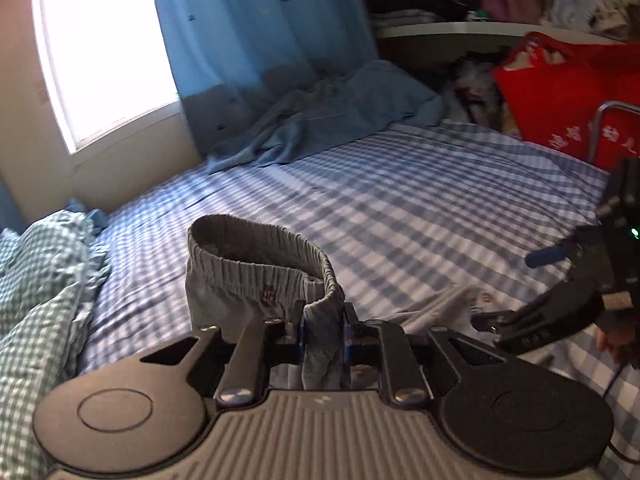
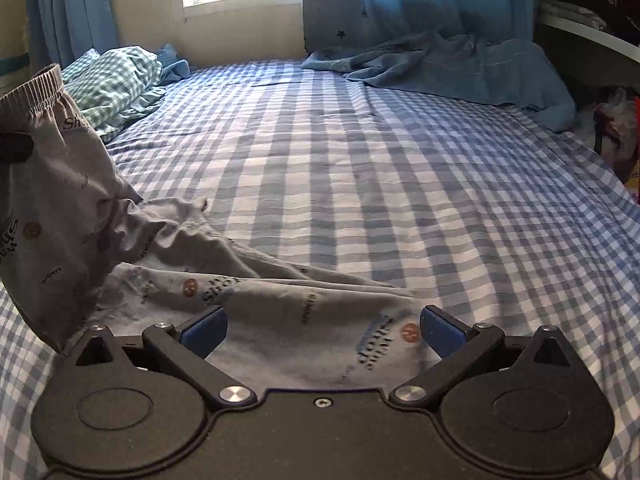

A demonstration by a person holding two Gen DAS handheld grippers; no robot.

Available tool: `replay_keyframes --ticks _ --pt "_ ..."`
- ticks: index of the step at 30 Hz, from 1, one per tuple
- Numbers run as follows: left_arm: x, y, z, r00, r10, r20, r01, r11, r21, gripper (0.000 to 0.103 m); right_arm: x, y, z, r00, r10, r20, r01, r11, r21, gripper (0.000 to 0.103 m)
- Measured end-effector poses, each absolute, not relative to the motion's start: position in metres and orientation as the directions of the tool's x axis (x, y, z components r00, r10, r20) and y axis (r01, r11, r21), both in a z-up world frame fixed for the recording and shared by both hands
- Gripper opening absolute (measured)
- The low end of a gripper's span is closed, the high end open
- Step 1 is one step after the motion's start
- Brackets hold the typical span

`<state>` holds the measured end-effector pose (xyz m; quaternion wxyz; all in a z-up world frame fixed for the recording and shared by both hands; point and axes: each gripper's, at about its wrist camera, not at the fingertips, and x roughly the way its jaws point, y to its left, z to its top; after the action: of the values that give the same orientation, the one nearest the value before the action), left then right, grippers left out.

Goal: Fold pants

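Observation:
Grey printed pants (image 2: 248, 292) lie partly on the blue checked bed (image 2: 400, 168). My left gripper (image 1: 324, 332) is shut on the pants' elastic waistband (image 1: 260, 268) and holds that end lifted, the waist opening standing up. In the right wrist view the raised waist end (image 2: 48, 152) is at the far left, with the legs trailing over the sheet. My right gripper (image 2: 322, 330) is open and low over a pant leg, its blue pads (image 2: 442, 334) on either side of the cloth. The right gripper also shows in the left wrist view (image 1: 560, 312).
A green checked pillow (image 2: 116, 80) lies at the bed's far left. A crumpled blue blanket (image 2: 460, 64) sits at the far end under blue curtains (image 1: 256, 32). A red bag (image 1: 572, 92) and shelves with clothes (image 1: 440, 4) stand right of the bed.

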<state>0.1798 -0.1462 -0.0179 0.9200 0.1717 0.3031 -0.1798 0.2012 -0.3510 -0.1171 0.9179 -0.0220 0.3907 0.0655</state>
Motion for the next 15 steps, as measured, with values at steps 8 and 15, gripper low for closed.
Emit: replay_keyframes --ticks 8,15 --pt "0.171 -0.254 -0.092 0.605 -0.274 -0.748 0.523 0.844 0.114 0.052 0.196 -0.448 -0.124 0.662 0.008 -0.749 -0.066 0.997 -0.047 0.102" --pt "0.162 -0.249 -0.127 0.551 -0.175 -0.816 0.471 0.872 0.131 0.065 0.205 -0.468 -0.124 0.645 0.199 -0.738 -0.166 0.979 0.119 0.102"
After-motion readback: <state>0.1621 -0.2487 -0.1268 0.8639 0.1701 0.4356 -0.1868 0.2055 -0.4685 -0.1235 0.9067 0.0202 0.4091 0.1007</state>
